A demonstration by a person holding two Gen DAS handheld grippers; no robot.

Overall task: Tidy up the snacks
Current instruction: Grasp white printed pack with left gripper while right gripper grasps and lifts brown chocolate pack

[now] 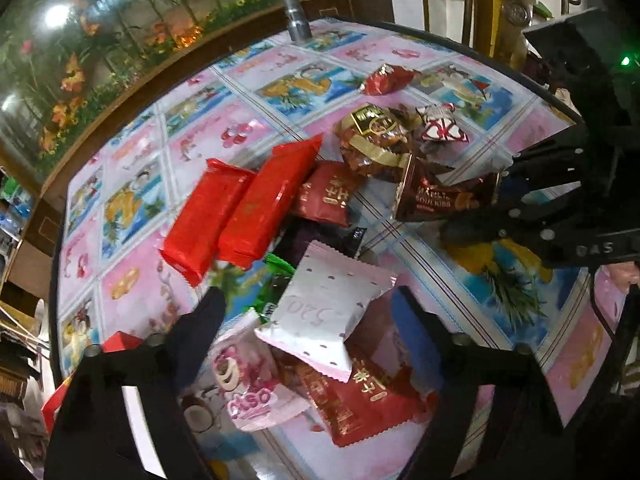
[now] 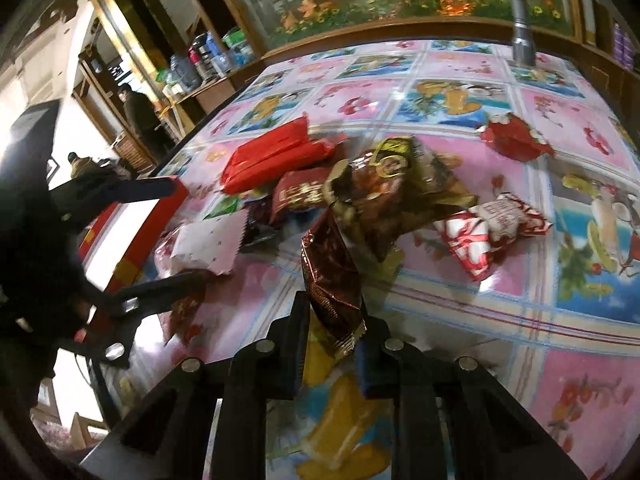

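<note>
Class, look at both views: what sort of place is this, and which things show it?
Probably a home living or dining room: a table with a cartoon oilcloth, a wooden cabinet, and a carved wooden chair.

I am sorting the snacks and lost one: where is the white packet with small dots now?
In the left wrist view the white dotted packet lies between the open left gripper fingers, on the pink packet and a red packet.
</note>
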